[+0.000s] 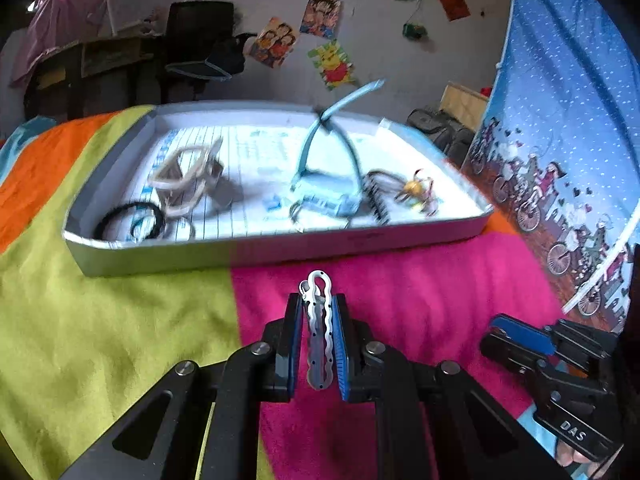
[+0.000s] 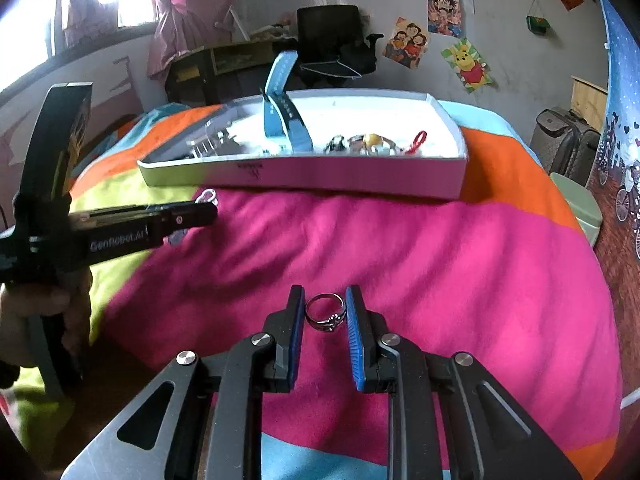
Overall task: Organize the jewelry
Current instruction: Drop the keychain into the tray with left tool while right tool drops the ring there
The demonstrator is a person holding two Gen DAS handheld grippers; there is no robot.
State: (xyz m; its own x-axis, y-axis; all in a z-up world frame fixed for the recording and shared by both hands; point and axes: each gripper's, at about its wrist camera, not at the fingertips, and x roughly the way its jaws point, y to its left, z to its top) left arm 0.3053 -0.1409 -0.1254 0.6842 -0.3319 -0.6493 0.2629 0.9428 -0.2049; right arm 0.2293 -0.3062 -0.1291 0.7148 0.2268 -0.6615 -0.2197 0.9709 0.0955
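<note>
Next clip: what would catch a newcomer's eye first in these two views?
Probably the left tongs, shut on a wavy silver hair clip above the bright pink, green and orange bedspread. Next, the right tongs bracketing a silver ring over the pink patch. Behind both lies a shallow white tray of trinkets with a blue watch sticking up.

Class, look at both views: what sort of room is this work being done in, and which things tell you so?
Most likely a bedroom: a patchwork bedspread under the jewelry box, cartoon posters on the wall, and a suitcase beside the bed.
</note>
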